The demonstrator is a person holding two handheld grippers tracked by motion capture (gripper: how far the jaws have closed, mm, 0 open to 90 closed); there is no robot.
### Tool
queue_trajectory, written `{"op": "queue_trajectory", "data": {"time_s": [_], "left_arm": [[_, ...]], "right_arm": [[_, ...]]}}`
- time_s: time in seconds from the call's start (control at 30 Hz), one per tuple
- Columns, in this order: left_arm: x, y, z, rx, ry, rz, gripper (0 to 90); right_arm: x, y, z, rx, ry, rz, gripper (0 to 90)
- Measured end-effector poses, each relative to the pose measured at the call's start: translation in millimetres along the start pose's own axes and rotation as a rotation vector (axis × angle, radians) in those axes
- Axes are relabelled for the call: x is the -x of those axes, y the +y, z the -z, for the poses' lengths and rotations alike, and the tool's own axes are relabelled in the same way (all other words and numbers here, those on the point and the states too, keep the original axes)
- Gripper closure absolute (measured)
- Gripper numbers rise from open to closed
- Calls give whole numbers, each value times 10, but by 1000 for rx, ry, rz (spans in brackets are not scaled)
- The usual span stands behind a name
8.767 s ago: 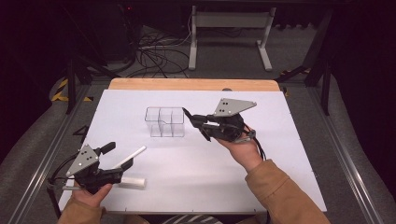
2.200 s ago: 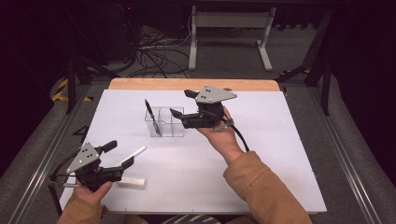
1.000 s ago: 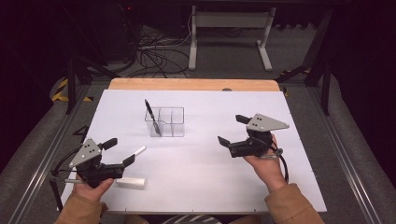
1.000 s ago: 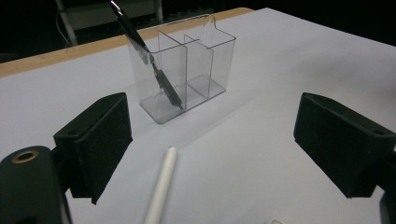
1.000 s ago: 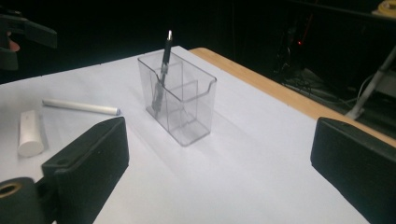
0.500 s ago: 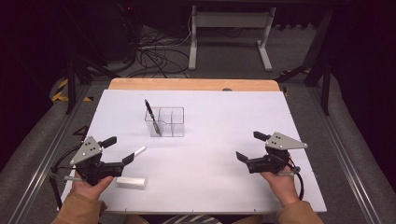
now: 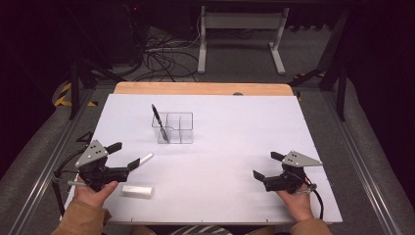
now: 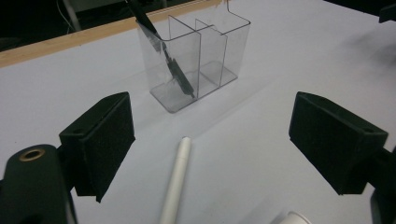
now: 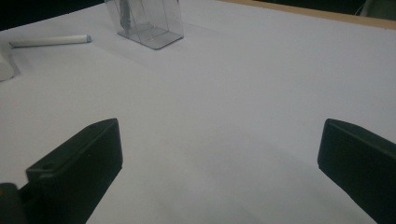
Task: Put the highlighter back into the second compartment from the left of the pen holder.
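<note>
A clear plastic organizer with several compartments stands on the white table, left of centre. A black pen leans in its left compartment, also seen in the left gripper view as the black pen inside the organizer. A white pen lies flat in front of my left gripper, which is open; the white pen lies between its jaws, untouched. A white block lies near the front edge. My right gripper rests low at the front right, open and holding nothing.
The white table has a wooden strip along its far edge. Beyond it are cables and a metal stand on a dark floor. In the right gripper view the organizer and white pen lie far off.
My right gripper carried the black pen to the organizer, left it leaning in the left compartment, then drew back to the front right. The left gripper stayed put.
</note>
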State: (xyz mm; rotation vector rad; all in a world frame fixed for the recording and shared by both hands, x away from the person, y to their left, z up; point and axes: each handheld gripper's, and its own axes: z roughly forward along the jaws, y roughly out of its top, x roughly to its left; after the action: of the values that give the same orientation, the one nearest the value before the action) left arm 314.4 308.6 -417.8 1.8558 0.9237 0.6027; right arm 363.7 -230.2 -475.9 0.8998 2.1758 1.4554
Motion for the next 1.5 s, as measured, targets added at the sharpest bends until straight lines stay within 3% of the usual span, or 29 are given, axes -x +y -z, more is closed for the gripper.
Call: {"op": "queue_trajectory", "data": {"time_s": [0.17, 0.4, 0.5, 0.87, 1.0, 1.1, 1.27, 1.5], "left_arm": [[-12, 16, -17, -20, 10, -30, 155], [-37, 45, -72, -81, -9, -6, 195], [-57, 63, -103, -110, -6, -19, 195], [-141, 116, -237, -224, 35, -52, 208], [-177, 124, -310, -273, 41, -40, 212], [-216, 116, -370, -309, 38, -8, 217], [-289, 102, -467, -357, -5, 69, 232], [-339, 91, -554, -411, 37, 53, 244]], "right_arm": [[2, -37, -10, 6, 5, -8, 4], [-20, -42, -22, 11, 5, 15, 5], [-23, -43, -20, 14, 4, 17, 8], [-37, -48, -26, 11, 8, 19, 12], [-37, -48, -26, 12, 10, 19, 13], [-38, -48, -27, 11, 12, 20, 13], [-38, -50, -26, 10, 15, 20, 13], [-38, -51, -27, 10, 18, 19, 13]]}}
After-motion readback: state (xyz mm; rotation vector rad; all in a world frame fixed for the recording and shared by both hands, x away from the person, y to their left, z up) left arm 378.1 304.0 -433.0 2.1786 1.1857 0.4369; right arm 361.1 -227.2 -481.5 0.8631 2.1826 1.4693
